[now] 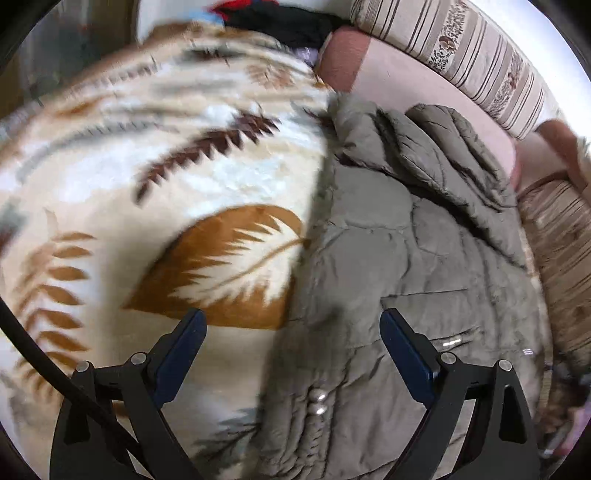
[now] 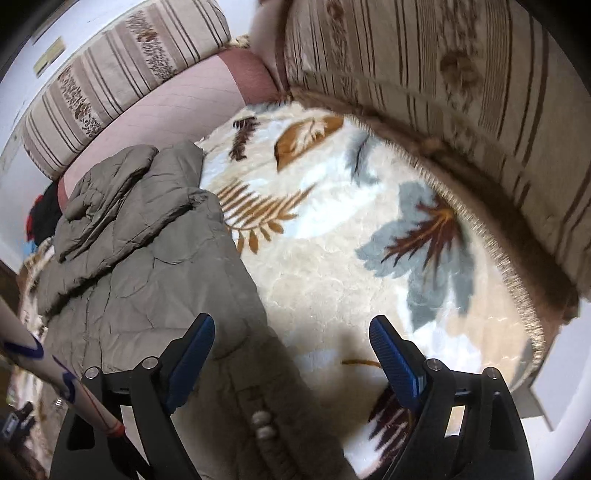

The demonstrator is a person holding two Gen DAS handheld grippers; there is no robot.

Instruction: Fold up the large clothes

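Note:
An olive-grey quilted puffer jacket [image 1: 413, 258] lies on a cream leaf-patterned blanket [image 1: 155, 177] on a sofa seat. In the left wrist view it fills the right half, sleeves bunched at the far end. My left gripper [image 1: 291, 325] is open and empty, hovering over the jacket's left edge. In the right wrist view the jacket [image 2: 140, 251] lies on the left and the blanket [image 2: 332, 240] on the right. My right gripper [image 2: 291, 328] is open and empty above the jacket's right edge. Metal snap buttons [image 2: 264, 424] show near the bottom.
Striped beige sofa cushions [image 1: 480, 59] back the seat, with a pink cover [image 1: 399, 77] below them. A striped armrest [image 2: 461, 110] rises on the right. Dark and red clothes [image 1: 280, 18] are piled at the far end. A white pole [image 2: 48, 369] crosses the lower left.

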